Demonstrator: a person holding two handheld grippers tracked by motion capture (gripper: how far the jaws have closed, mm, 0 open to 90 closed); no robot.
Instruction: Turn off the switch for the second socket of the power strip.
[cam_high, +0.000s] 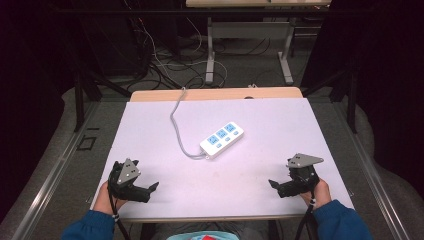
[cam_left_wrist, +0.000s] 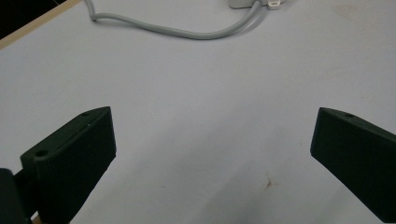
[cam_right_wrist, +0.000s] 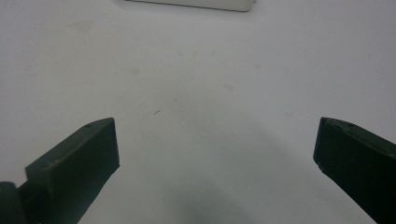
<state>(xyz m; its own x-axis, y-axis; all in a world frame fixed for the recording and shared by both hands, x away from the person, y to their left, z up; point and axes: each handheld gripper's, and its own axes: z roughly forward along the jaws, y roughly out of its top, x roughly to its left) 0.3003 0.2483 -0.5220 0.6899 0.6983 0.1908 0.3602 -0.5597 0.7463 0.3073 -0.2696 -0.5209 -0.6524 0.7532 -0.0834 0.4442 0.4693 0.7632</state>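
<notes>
Two hand-held grippers rest at the near corners of a white counter (cam_high: 280, 130), each with its fingers spread wide and gripping nothing. From above, the left gripper (cam_high: 150, 189) and the right gripper (cam_high: 274, 185) point inward toward each other, well apart. Between them and farther back lies a white power strip (cam_high: 222, 140) with blue sockets, its grey cable (cam_high: 176, 125) trailing off the far edge. The left gripper view adds the cable's curve (cam_left_wrist: 187, 31) up close and a small brown speck (cam_left_wrist: 268, 184) on the surface. The right gripper view catches just the strip's lower edge (cam_right_wrist: 196, 3).
</notes>
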